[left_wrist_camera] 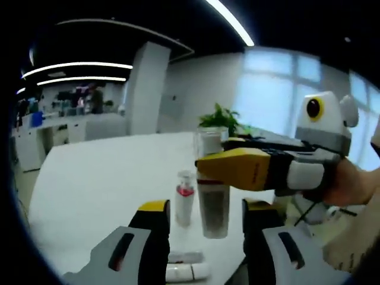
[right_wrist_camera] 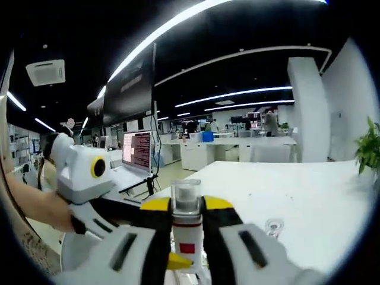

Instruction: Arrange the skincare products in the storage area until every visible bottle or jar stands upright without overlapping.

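A wide white table point(left_wrist_camera: 101, 178) carries the skincare things, which sit close to its near edge. In the left gripper view, the left gripper point(left_wrist_camera: 205, 237) is held low over that edge with its yellow-tipped jaws spread apart and nothing between them. The right gripper point(left_wrist_camera: 205, 166) reaches in from the right side, roughly level, a person's hand point(left_wrist_camera: 350, 184) wrapped round its body, and its yellow jaw lies across the side of a tall clear bottle point(left_wrist_camera: 212, 184). That bottle stands upright on the table, dark in its lower part, pale at the cap. Just beside it on the left stands a slimmer pale bottle with a red band point(left_wrist_camera: 184, 205), also upright. Two small white tubes point(left_wrist_camera: 187, 265) lie flat on the table at the near edge, between the left gripper's jaws in the picture, one touching the other as far as can be told.

In the right gripper view, the right gripper point(right_wrist_camera: 187, 208) has its two jaws closed against the sides of the tall clear bottle point(right_wrist_camera: 186, 225), whose pale cap rises between the yellow tips. The left gripper point(right_wrist_camera: 119, 217) comes in from the left, a forearm point(right_wrist_camera: 35, 208) behind it. A small clear cap-like thing point(right_wrist_camera: 274, 227) sits on the table to the right, too blurred to name
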A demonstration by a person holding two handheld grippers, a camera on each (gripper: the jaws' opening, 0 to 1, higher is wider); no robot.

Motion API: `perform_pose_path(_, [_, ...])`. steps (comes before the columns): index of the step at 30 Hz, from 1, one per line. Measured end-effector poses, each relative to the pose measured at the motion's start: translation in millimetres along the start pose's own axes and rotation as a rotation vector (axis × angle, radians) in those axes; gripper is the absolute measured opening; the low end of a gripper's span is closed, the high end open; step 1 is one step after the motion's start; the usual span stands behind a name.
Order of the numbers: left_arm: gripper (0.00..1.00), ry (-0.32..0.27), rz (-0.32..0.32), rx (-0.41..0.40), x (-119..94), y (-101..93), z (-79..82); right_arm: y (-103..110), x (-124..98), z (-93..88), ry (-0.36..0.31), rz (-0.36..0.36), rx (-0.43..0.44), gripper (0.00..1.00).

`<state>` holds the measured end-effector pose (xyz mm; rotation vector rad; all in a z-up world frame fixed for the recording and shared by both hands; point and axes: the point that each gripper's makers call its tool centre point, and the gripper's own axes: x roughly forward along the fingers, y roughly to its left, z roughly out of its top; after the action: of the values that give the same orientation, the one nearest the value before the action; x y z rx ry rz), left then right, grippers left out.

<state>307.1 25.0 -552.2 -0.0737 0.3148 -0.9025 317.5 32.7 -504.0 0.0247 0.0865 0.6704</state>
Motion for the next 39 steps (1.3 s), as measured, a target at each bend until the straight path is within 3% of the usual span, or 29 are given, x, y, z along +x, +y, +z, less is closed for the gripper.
perform_pose_path(8, [0.32,0.021,-0.039,0.02,9,-13.0,-6.3,-3,-12,-4.8,-0.014,-0.019,0.038,0.19])
perform_pose_path(13, [0.18,0.043,-0.074,0.047,14,-22.1,-10.5,-7,-19,-10.6,-0.019,-0.019,0.043,0.19])
perform_pose_path(18, [0.17,0.057,-0.085,0.047,19,-27.1,-14.9,-10,-24,-14.4,-0.016,-0.013,0.048,0.19])
perform_pose_path(24, [0.16,0.084,-0.147,0.075,22,-35.3,-19.7,-10,-34,-17.6,-0.011,0.073,0.016,0.2])
perform_pose_path(30, [0.16,0.093,-0.239,0.104,30,-44.2,-20.0,-16,-44,-17.9,-0.006,0.143,0.008,0.21])
perform_pose_path(33, [0.16,0.105,-0.314,0.131,35,-49.6,-21.2,-19,-46,-19.1,0.009,0.187,-0.011,0.21])
perform_pose_path(39, [0.16,0.127,-0.39,0.171,48,-47.1,-28.2,-30,-46,-29.3,0.045,0.239,-0.049,0.22])
